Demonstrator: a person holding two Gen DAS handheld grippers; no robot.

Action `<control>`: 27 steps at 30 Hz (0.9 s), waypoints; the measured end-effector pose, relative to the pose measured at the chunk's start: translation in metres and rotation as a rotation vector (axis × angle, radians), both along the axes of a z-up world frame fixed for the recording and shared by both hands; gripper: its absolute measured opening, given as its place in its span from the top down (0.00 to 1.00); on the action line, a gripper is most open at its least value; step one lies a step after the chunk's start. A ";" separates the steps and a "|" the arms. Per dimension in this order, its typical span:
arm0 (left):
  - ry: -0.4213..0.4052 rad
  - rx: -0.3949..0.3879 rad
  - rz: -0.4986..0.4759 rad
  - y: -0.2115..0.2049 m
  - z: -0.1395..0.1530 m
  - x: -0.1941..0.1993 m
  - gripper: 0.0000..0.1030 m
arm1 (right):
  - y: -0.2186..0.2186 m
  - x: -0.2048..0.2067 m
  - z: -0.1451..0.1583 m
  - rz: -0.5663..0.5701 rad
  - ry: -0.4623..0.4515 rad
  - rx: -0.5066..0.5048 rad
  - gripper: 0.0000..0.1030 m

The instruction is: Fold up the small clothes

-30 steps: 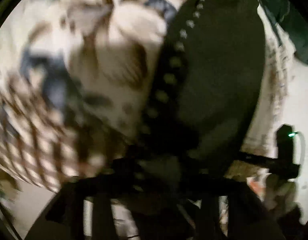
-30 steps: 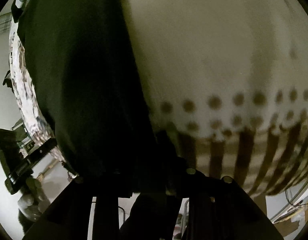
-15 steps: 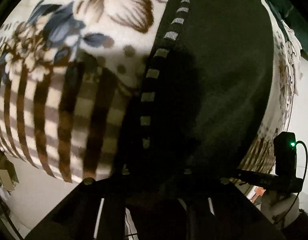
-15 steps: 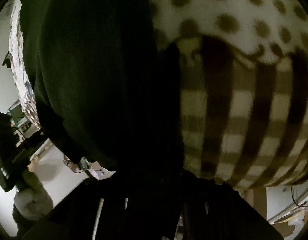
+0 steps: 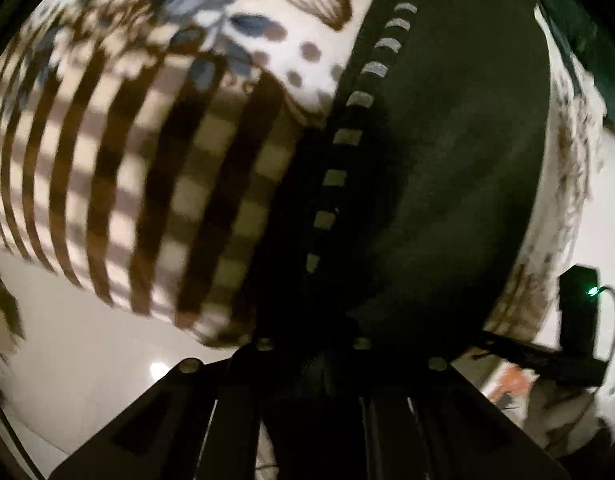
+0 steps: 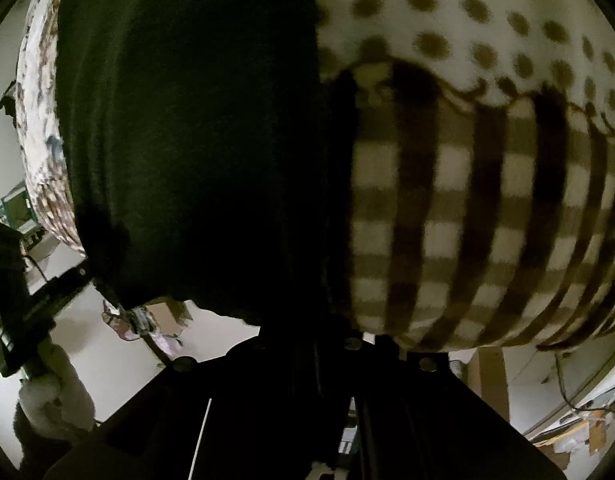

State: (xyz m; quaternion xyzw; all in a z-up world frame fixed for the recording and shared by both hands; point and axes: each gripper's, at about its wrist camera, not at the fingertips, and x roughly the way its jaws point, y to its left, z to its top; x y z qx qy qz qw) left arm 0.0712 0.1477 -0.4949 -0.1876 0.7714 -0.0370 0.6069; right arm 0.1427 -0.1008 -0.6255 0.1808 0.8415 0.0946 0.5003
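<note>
Left gripper (image 5: 311,344) and right gripper (image 6: 339,332): both clamped on near hem | dark garment (image 5: 459,152): flat at patterned blanket's (image 5: 147,184) near edge | soft, light, limp; hold hem corners

Dim, heavy shadow centre; motion blur on patterned blanket (image 5: 155,184); fisheye bending edges; floor glare (image 5: 157,369).

Both wrist views look steeply down, very near, sharing the dark garment (image 5: 447,160) (image 6: 179,140) on the patterned blanket (image 5: 147,168) (image 6: 487,200).
</note>
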 end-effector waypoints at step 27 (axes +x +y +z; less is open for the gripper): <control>0.089 -0.158 -0.076 0.032 -0.018 0.013 0.87 | -0.014 -0.026 -0.031 -0.226 0.036 0.220 0.34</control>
